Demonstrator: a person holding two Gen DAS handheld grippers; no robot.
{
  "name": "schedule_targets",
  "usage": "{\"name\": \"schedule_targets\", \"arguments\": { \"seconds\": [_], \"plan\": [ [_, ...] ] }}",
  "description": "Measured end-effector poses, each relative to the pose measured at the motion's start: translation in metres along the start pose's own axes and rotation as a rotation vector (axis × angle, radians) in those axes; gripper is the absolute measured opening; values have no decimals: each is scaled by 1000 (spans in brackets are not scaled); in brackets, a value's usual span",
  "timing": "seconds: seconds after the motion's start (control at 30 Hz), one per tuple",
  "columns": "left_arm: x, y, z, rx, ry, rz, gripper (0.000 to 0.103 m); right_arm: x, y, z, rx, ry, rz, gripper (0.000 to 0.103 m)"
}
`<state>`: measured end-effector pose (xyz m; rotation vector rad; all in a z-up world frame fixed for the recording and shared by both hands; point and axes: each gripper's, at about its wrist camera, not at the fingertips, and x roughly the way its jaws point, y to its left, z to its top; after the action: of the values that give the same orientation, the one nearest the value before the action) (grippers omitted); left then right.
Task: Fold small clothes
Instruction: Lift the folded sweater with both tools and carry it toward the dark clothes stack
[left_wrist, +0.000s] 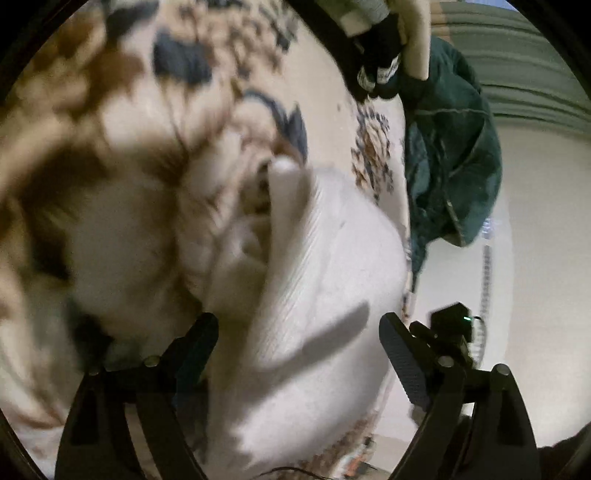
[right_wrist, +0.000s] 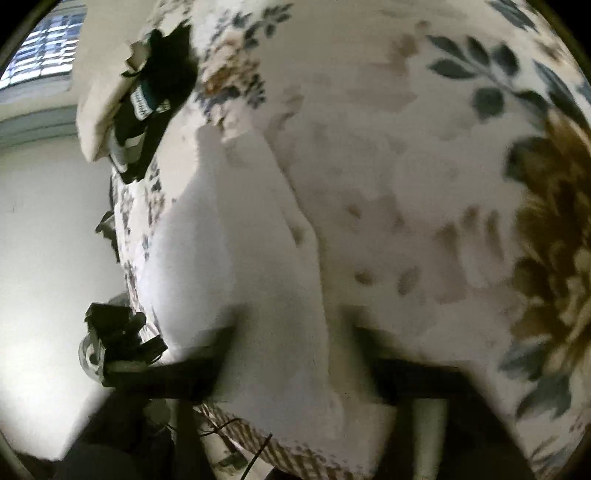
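Observation:
A white ribbed garment (left_wrist: 314, 266) lies on a floral bedspread (left_wrist: 177, 122) near the bed's edge. My left gripper (left_wrist: 299, 347) is open, its fingers spread on either side of the garment's near part, just above it. In the right wrist view the same white garment (right_wrist: 236, 258) lies on the bedspread (right_wrist: 406, 155). My right gripper (right_wrist: 291, 358) is open, its blurred dark fingers straddling the garment's near edge. Both views are motion-blurred.
A dark green garment (left_wrist: 454, 155) hangs over the bed's edge at the right. A stack of folded clothes, cream and black (right_wrist: 129, 92), sits at the bed's far end. A pale wall (right_wrist: 48, 229) and a window (right_wrist: 40, 48) lie beyond. Cables (right_wrist: 255, 450) trail below.

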<state>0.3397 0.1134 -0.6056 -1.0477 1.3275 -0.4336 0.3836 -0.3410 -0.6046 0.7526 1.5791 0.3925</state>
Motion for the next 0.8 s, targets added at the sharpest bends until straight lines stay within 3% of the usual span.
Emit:
{"name": "schedule_targets", "arguments": {
  "seconds": [0.1, 0.27, 0.43, 0.47, 0.5, 0.53, 0.57, 0.63, 0.8],
  "plan": [
    [21, 3, 0, 3, 41, -42, 92, 30, -6, 4, 14, 75, 106, 97],
    [39, -6, 7, 44, 67, -35, 93, 86, 2, 6, -9, 196, 240, 99],
    [31, -13, 2, 63, 0, -65, 91, 101, 13, 7, -22, 219, 314, 96],
    [28, -16, 0, 70, -20, -66, 76, 102, 18, 5, -39, 212, 298, 93],
    [26, -19, -1, 73, -24, -57, 55, 103, 21, 3, -42, 207, 284, 71],
    [22, -21, -1, 78, -30, -59, 50, 104, 22, 1, -36, 202, 270, 57],
    [19, -22, -1, 81, -33, -65, 42, 101, 23, -1, -15, 180, 263, 55],
    [10, -29, 1, 95, -37, -71, 38, 93, 30, -5, -22, 141, 237, 48],
    [-15, -54, 13, 127, -20, -89, 37, 69, 63, -16, -23, 92, 207, 46]
  ]
}}
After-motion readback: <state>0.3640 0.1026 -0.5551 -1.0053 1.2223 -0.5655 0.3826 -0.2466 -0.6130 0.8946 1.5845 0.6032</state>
